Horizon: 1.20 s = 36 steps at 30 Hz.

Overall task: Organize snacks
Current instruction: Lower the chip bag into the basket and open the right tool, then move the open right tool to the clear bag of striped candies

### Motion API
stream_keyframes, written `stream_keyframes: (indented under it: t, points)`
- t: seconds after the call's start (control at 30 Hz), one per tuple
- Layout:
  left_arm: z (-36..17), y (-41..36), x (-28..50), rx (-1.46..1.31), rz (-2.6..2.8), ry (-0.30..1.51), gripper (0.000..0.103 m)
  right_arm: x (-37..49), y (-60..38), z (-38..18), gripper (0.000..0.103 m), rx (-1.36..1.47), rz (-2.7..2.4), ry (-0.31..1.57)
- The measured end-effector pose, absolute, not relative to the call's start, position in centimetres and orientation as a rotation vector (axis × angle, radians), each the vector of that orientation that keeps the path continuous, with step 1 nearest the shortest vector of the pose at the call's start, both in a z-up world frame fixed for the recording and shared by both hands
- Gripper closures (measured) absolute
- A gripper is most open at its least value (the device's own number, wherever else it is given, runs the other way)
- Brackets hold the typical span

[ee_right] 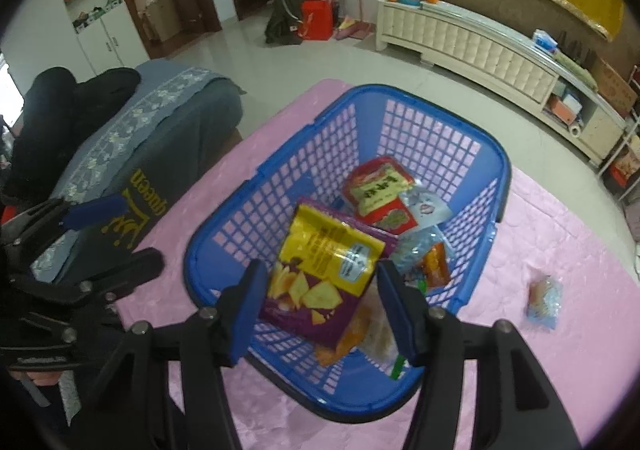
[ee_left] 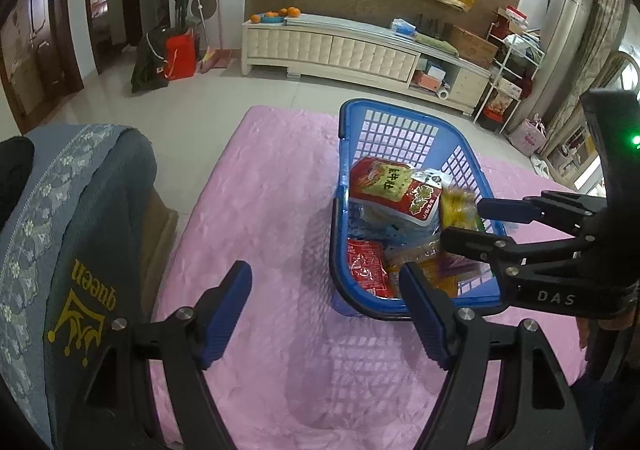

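A blue plastic basket point(ee_right: 400, 90) stands on a pink cloth point(ee_right: 560, 250) and holds several snack packs, among them a red and green pack point(ee_right: 380, 186). My right gripper point(ee_right: 322, 270) hangs over the basket's near end. A yellow and purple chip bag point(ee_right: 320, 274) sits tilted between its spread fingers and looks loose. In the left wrist view that bag point(ee_left: 460, 206) is blurred beside the right gripper point(ee_left: 466, 222). My left gripper point(ee_left: 324, 274) is open over the cloth to the left of the basket point(ee_left: 352, 106), with nothing between its fingers.
One small snack pack point(ee_right: 544, 302) lies on the cloth to the right of the basket. A chair with a grey cover point(ee_left: 80, 210) stands close on the left. A long cream cabinet point(ee_left: 340, 46) lines the far wall beyond bare floor.
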State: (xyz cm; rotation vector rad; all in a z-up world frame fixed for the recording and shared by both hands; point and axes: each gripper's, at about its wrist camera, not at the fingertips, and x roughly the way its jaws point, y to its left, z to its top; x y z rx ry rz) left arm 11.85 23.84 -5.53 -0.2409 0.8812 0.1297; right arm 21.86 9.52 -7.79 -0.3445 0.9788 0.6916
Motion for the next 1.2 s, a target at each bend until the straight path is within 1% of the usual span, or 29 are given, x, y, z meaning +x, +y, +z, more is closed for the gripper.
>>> stream_keyframes:
  t: [0.1,0.13,0.23,0.53,0.67,1.0,1.2]
  points:
    - [-5.2,23.3,11.5,-0.238,0.123,0.878,0.029,21.9,8.7,-7.8,0.022,-0.316,0.686,0.997]
    - [-5.0,23.2,11.5,-0.235,0.121,0.875,0.029,21.9,8.3,-7.7,0.019,-0.306,0.69,0.997]
    - [-4.5,22.2,11.4,-0.215,0.111,0.868,0.029,21.5,7.0,-7.0,0.017,-0.297,0.68,0.982]
    - [-2.1,18.3,13.8,-0.216,0.083,0.868,0.029,22.1,0.7,-4.8,0.016,-0.242,0.595,0.95]
    - [-0.5,15.7,15.6,-0.161,0.061,0.862,0.029,23.2,-2.6,-3.4,0.016,-0.186,0.548,0.941]
    - [1.8,10.6,20.9,-0.106,0.036,0.904,0.029,26.1,-8.7,-1.3,0.016,-0.15,0.45,0.928]
    - [2.1,9.4,24.3,-0.089,0.045,0.953,0.029,28.7,-11.1,-0.7,0.016,-0.132,0.415,0.953]
